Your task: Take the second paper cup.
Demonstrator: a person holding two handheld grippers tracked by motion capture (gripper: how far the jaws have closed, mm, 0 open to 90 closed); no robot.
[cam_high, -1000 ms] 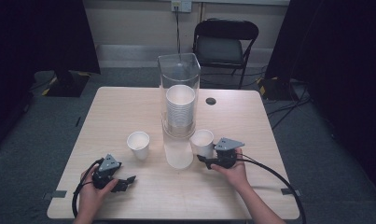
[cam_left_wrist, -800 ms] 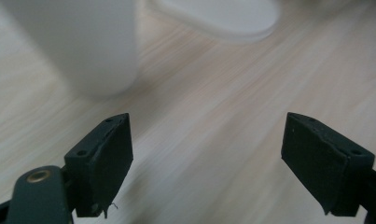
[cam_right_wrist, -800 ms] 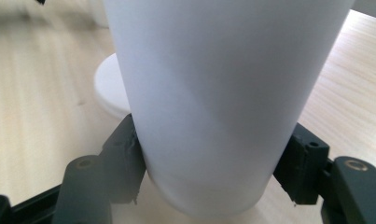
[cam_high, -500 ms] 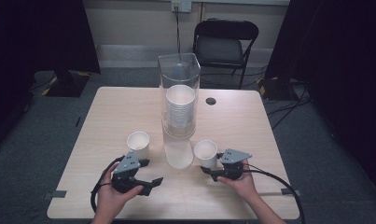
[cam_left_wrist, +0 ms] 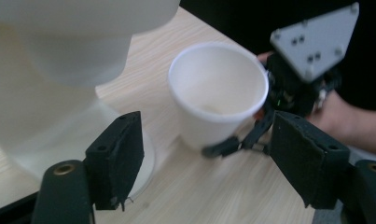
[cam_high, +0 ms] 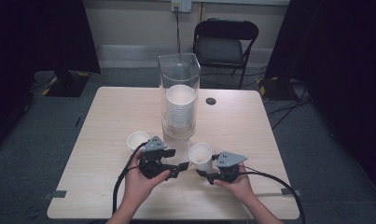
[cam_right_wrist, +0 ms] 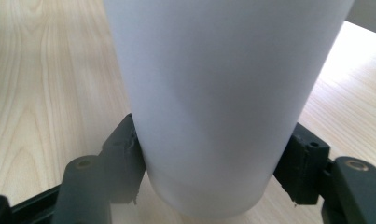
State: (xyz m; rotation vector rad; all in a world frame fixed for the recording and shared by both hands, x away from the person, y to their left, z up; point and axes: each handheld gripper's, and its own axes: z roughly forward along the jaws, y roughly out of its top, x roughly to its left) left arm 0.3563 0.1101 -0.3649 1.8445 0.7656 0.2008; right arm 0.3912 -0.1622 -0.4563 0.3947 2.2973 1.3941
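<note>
High view first: a light wooden table [cam_high: 106, 116] carries a tall clear container [cam_high: 178, 93] at its middle, with a stack of white cups [cam_high: 180, 109] standing inside it. Left of the container's base, a single white cup [cam_high: 137, 139] stands upright on the table by itself. Nearer the person's edge, another white cup [cam_high: 200, 156] stands upright, held from its right side by the right tool [cam_high: 205, 171], whose grey three-cornered plate sits above the person's right hand [cam_high: 232, 184]. The left tool [cam_high: 181, 167] lies just left of that cup, pointing toward it, in the person's left hand [cam_high: 141, 179]. A black folding chair [cam_high: 225, 42] stands beyond the far edge of the table.

Left gripper view shows the left tool [cam_left_wrist: 206, 158] with its jaws spread wide and nothing between them. Ahead of them stands the held cup [cam_left_wrist: 218, 93], open mouth up, with the right tool [cam_left_wrist: 232, 144] touching its lower wall. The container's base [cam_left_wrist: 59, 93] is just left of the cup.

Right gripper view shows the right tool [cam_right_wrist: 213, 158] closed around the lower part of the cup [cam_right_wrist: 223, 93], a black jaw pressed to each side of its white wall. The cup's bottom sits close to the table [cam_right_wrist: 45, 70]; I cannot tell whether it touches.
</note>
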